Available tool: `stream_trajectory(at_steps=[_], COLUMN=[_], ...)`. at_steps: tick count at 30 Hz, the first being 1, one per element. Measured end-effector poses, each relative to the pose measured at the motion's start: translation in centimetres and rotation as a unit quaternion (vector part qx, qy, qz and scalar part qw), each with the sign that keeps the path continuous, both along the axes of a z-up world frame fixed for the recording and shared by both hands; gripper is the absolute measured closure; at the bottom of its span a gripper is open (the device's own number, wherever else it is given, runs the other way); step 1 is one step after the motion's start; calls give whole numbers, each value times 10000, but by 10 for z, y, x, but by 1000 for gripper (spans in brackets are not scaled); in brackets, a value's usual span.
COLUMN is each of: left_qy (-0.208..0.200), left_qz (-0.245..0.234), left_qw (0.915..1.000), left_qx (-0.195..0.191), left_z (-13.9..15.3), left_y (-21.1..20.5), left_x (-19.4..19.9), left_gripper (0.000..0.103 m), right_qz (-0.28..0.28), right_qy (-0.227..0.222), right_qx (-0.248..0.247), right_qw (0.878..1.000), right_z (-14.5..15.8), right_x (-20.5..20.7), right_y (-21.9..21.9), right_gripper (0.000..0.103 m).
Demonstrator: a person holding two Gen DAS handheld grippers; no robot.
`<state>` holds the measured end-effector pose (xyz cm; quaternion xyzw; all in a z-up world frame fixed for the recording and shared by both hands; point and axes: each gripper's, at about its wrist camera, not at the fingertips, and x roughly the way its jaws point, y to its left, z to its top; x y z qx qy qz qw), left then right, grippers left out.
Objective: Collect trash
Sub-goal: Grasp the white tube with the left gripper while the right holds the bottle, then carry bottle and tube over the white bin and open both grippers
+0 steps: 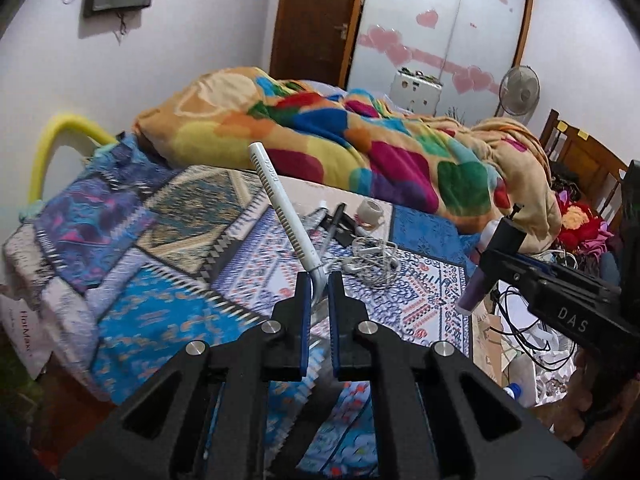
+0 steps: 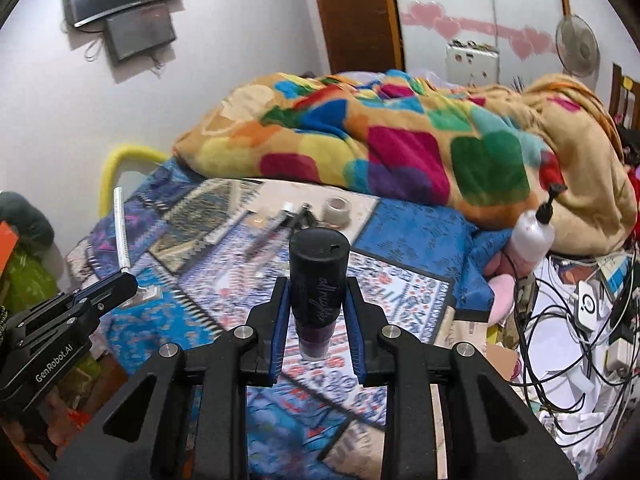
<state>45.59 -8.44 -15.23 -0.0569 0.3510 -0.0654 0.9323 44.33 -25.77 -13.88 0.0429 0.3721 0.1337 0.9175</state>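
Holding one piece of trash in each gripper, the person has both items off the patterned bed cover [image 1: 168, 304]. The left gripper [image 1: 319, 284] is clenched on the lower end of a white razor [image 1: 280, 208]. Its handle rises up and to the left from between the jaws, so most of the razor stands out beyond the fingertips. The grip is near the head end, probably because that end was the easiest to reach on the cover.

The right gripper [image 2: 318, 300] is grasping a small dark bottle [image 2: 318, 280] with a black cap. The blue pads [image 2: 281, 312] press on its two sides. The cap stands above the fingertips and the purple bottom hangs a little below them. Such an upright grip across the body seems firm for a round, smooth thing.

Beyond both pairs of jaws, more things lie on the cover: a roll of tape [image 1: 370, 212], a dark pen [image 1: 334, 224] and a bundle of white cable [image 1: 374, 260]. To the right of the right jaws, a white pump bottle [image 2: 532, 236] leans at the edge of the colourful blanket [image 2: 400, 140].

No trash bin is visible in either view, so I cannot tell where the two items should go. I judge the collecting is only partly done.
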Motion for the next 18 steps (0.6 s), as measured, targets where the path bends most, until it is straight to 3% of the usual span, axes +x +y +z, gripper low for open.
stream_trajectory(at_steps=[10, 18], left_qy=[-229, -166], left_qz=[512, 966], left_qw=[9984, 9949], left_qx=[94, 218], left_z=[29, 30], left_y=[59, 113], left_x=[-72, -124], left_gripper=[96, 96], right_qz=[645, 1280], right_qy=[-334, -369], right_qx=[25, 27], right_qw=[9974, 9911], right_z=[35, 39], right_x=[-49, -80], right_y=[59, 121], right_gripper=[79, 79])
